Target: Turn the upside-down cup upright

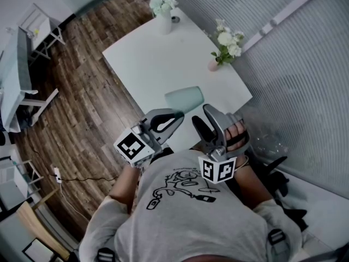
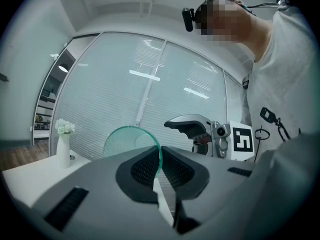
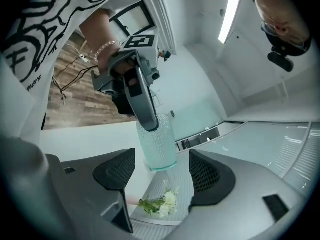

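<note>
we note: left gripper (image 2: 160,166) clamped on the green glass cup (image 1: 185,99) wall, cup tipped sideways over white table (image 1: 152,64); right gripper (image 3: 162,176) jaws apart, empty.

The cup (image 3: 156,143) is pale green clear glass with a pattern of small dots, and the table (image 1: 147,64) is white. The floor (image 1: 82,108) is brown wood planks, the shirt (image 1: 185,217) grey with black line drawings. The left gripper (image 1: 175,115) and the right gripper (image 1: 200,113) are grey and black, with black-and-white square markers.
</note>
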Demonstrator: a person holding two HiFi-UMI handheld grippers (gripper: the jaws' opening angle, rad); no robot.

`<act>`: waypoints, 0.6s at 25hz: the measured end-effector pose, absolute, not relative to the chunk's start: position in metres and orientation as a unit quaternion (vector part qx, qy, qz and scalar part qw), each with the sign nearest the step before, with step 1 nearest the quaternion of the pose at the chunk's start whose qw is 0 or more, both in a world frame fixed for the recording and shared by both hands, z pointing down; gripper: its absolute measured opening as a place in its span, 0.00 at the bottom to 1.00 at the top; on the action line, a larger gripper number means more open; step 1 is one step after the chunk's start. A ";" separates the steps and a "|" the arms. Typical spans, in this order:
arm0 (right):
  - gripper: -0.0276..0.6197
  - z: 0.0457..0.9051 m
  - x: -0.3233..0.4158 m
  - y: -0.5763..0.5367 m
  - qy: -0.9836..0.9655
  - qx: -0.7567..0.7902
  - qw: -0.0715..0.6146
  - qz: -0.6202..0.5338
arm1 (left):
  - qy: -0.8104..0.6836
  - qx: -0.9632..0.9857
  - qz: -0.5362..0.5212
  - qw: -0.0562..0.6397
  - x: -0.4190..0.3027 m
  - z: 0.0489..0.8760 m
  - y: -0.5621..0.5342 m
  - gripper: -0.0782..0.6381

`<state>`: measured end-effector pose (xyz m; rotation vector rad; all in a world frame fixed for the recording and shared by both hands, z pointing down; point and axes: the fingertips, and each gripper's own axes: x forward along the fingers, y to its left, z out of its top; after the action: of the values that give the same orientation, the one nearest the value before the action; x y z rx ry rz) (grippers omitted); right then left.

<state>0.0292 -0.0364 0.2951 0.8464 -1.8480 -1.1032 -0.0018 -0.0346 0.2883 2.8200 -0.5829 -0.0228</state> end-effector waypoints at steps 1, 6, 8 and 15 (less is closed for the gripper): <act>0.56 0.295 0.030 -0.037 -0.727 0.335 0.407 -0.440 | -0.201 0.971 -0.008 0.131 -0.002 0.289 -0.035 0.13; 0.56 0.300 0.031 -0.041 -0.723 0.329 0.421 -0.439 | -0.200 0.971 -0.009 0.133 -0.003 0.290 -0.037 0.13; 0.56 0.301 0.031 -0.041 -0.723 0.328 0.422 -0.437 | -0.198 0.971 -0.009 0.132 -0.003 0.290 -0.036 0.13; 0.56 0.300 0.029 -0.042 -0.725 0.328 0.423 -0.433 | -0.182 0.975 -0.009 0.131 0.005 0.283 -0.027 0.13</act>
<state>0.0292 -0.0422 0.2997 0.8213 -1.8156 -1.0850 0.0049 -0.0269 0.2829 2.8305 -0.5290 -0.0256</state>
